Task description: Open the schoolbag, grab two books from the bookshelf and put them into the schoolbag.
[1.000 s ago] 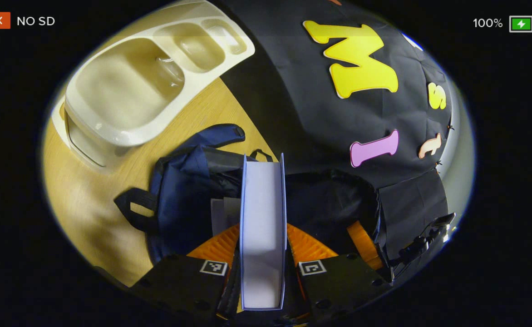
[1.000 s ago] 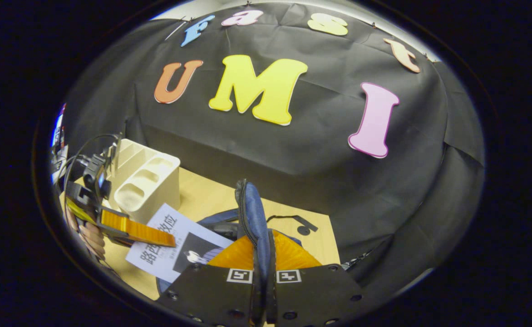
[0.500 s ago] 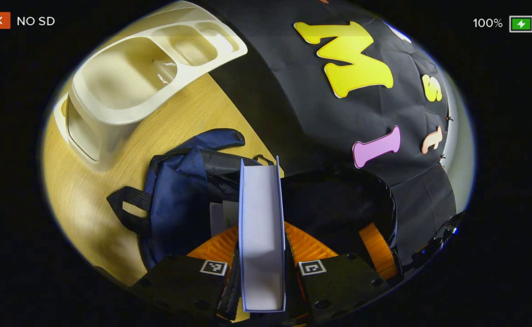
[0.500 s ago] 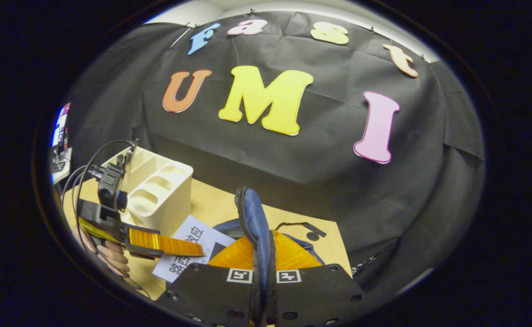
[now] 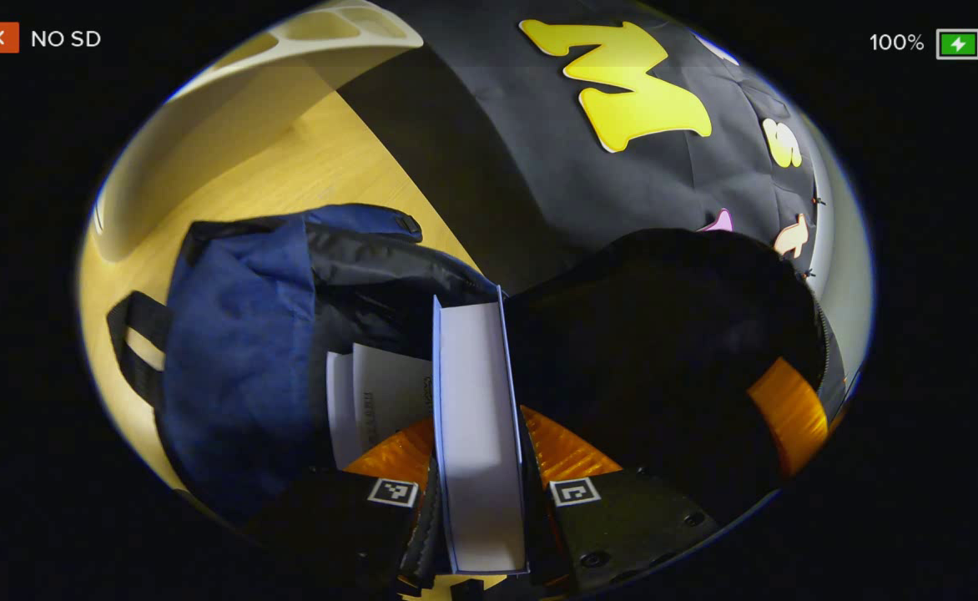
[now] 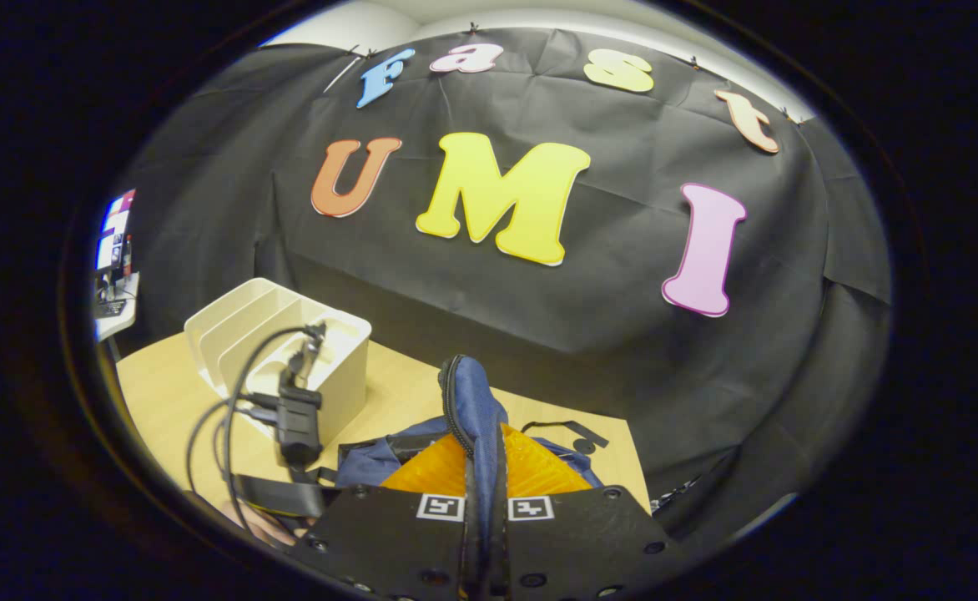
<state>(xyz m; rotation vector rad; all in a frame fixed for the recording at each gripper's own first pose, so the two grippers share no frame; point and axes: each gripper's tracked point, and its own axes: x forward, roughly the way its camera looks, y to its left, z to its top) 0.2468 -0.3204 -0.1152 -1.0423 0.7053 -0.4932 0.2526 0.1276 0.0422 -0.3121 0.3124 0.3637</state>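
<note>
A white-paged, blue-covered book [image 5: 479,434] is gripped by the left gripper [image 5: 481,467] over the open navy fabric schoolbag [image 5: 239,351], whose flap is pinched by the right gripper [image 6: 482,476].

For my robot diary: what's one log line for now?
left gripper: holds book over open schoolbag | right gripper: pinches bag flap

Book over the open schoolbag
The left hand-held gripper [image 5: 481,467] clamps a book [image 5: 476,417] edge-on, pointing toward 12 o'clock into the blue schoolbag [image 5: 239,359].
</note>
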